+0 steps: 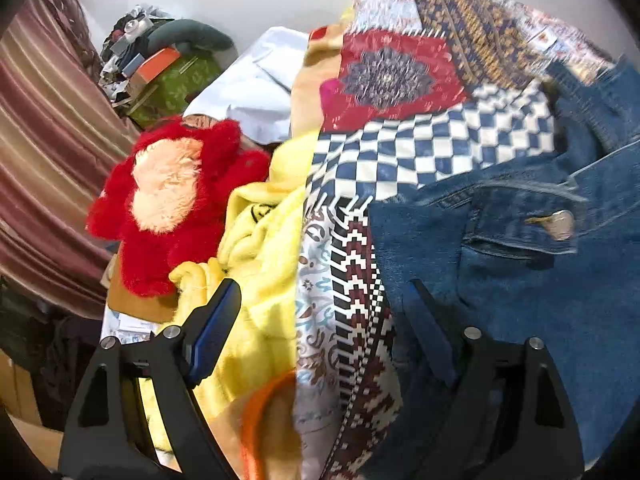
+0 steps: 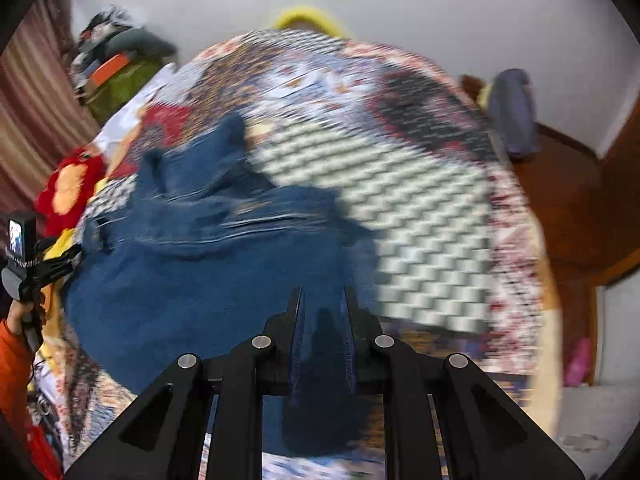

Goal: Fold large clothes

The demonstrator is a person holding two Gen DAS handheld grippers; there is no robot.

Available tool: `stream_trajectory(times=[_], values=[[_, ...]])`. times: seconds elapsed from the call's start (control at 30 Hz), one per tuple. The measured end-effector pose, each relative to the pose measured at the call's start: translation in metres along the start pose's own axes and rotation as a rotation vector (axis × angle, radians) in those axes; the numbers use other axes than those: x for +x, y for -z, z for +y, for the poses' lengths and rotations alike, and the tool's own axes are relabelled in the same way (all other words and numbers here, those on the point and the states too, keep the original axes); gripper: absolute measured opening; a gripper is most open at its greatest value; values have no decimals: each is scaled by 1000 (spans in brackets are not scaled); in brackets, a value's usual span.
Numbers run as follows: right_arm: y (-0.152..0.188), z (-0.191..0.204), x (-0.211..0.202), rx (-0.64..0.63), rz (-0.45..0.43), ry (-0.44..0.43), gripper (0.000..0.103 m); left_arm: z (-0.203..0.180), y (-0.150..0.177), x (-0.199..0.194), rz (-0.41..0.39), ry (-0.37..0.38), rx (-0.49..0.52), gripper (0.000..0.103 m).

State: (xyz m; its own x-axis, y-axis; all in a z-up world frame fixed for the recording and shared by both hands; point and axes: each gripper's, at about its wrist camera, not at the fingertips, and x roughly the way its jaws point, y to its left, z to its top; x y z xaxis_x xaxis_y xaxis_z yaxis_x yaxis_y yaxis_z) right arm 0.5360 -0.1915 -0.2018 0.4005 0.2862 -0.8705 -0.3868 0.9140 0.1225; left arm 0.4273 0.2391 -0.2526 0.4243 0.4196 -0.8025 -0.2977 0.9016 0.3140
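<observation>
1. Patchwork bedspread covers the bed and carries everything; the right wrist view is motion-blurred, so fine detail is unreliable.
2. Denim jacket lies crumpled on the near-left part of the bedspread, one sleeve or collar end trailing toward the far side. Judged heavy, stiff for cloth, not slippery, seams thick; should hold a crease but resist it.
3. Yellow garment and red plush toy sit left of the jacket, clear of it.
4. Right hand-held gripper: fingers nearly closed, a fold of denim between them; appears to pinch the jacket's near edge.
5. Left hand-held gripper: fingers spread wide, holding nothing, over the jacket's left edge.
6. Metal button marks the front placket; best hold judged at hem or shoulder seams, both corners together.
</observation>
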Motion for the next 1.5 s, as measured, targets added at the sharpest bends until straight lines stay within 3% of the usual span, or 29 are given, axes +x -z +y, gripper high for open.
stream_trajectory(times=[0.2, 0.4, 0.5, 0.63, 0.7, 0.87, 1.07, 1.17, 1.3, 1.5], values=[[9, 92, 21, -170, -13, -43, 13, -10, 0, -46, -75, 188, 11, 84], [18, 150, 45, -246, 26, -85, 13, -59, 11, -50, -46, 360, 32, 85], [29, 152, 72, -269, 56, 11, 13, -87, 26, -40, -24, 326, 111, 85], [39, 130, 70, -220, 45, -69, 13, -87, 46, -41, -69, 307, 125, 90], [43, 125, 65, -232, 58, -76, 13, -78, 52, -37, -49, 307, 102, 91], [57, 121, 53, -285, 52, 24, 13, -54, 68, -31, -17, 312, 34, 92], [76, 105, 40, -314, 48, 158, 13, -27, 87, -44, -31, 268, -50, 91], [87, 90, 35, -299, 48, 185, 13, -12, 97, -41, -4, 265, -85, 91], [98, 60, 31, -255, 61, 280, 13, 3, 109, -42, 12, 179, -86, 91], [112, 25, 23, -187, 77, 230, 13, 28, 126, -45, 27, 162, -147, 91]])
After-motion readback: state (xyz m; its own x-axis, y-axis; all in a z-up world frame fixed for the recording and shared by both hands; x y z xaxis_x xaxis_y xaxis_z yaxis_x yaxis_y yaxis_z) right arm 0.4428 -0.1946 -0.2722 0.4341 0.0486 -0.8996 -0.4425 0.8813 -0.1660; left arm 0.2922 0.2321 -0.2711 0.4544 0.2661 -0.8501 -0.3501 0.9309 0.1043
